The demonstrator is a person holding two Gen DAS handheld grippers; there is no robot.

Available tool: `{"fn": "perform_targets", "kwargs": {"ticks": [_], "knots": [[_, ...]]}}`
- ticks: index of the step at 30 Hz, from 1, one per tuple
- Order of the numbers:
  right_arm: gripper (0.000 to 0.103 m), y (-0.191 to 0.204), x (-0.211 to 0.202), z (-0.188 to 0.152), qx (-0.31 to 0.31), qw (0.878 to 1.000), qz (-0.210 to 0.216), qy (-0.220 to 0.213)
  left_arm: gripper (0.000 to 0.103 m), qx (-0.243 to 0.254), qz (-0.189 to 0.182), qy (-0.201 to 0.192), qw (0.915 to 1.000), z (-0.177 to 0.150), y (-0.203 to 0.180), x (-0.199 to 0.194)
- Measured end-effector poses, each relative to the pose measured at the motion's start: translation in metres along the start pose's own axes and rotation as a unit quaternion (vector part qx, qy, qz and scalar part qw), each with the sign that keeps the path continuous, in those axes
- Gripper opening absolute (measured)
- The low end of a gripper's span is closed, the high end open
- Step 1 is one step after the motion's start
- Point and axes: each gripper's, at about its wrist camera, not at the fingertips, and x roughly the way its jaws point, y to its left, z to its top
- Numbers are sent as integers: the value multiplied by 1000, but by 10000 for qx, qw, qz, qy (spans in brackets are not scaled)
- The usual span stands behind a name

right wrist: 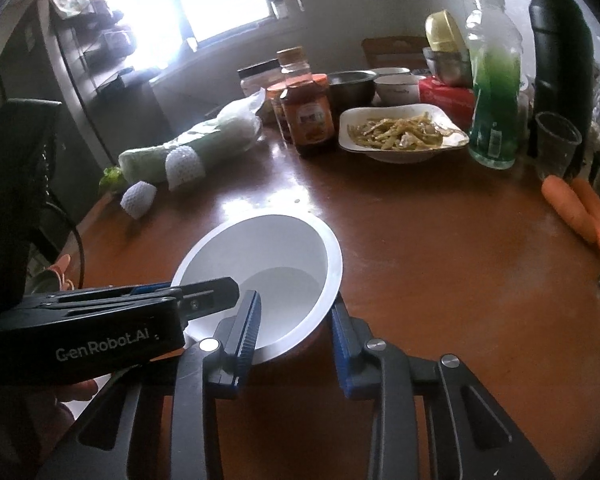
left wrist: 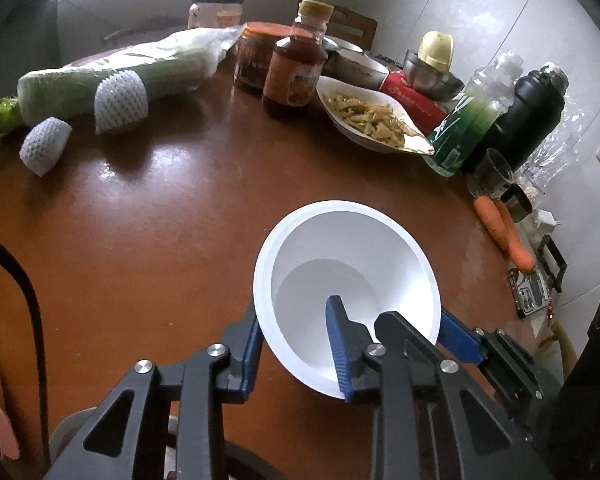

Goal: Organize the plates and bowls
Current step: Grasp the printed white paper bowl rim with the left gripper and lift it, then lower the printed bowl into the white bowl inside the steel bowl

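Brown round table [left wrist: 148, 240], cluttered along its far edge; near centre is bare except for the white bowl [left wrist: 352, 256].

White bowl: sits near centre, tipped toward the cameras, empty. Looks thin-walled, light, stiff, smooth; likely slippery under the pads. Judgement: the rim is the only practical hold, one finger inside and one outside.

Left gripper [left wrist: 296, 344]: fingers pinch the bowl's near-left wall, one blue pad inside, one outside.

Right gripper [right wrist: 296, 320]: fingers straddle the bowl's near-right rim, spread wider than the wall; whether the pads touch it, cannot tell.

Far side: plate of noodles [right wrist: 400, 132], steel bowls behind it.

Writing: "GenRobot.AI" on the left gripper's body. Bottle labels unreadable.
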Motion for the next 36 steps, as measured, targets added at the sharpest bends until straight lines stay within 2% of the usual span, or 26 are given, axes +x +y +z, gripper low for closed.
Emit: {"fn": "perform_targets", "kwargs": {"ticks": [14,36], "knots": [[34,41,-25,2,-272,9992,101,-290,31,-56,-65,-452,9989,-11,20,-50],[35,107,-76,-9,-794,9938,229,-741,31,-99,-20,-1150,9933,-47,47,-131]]}}
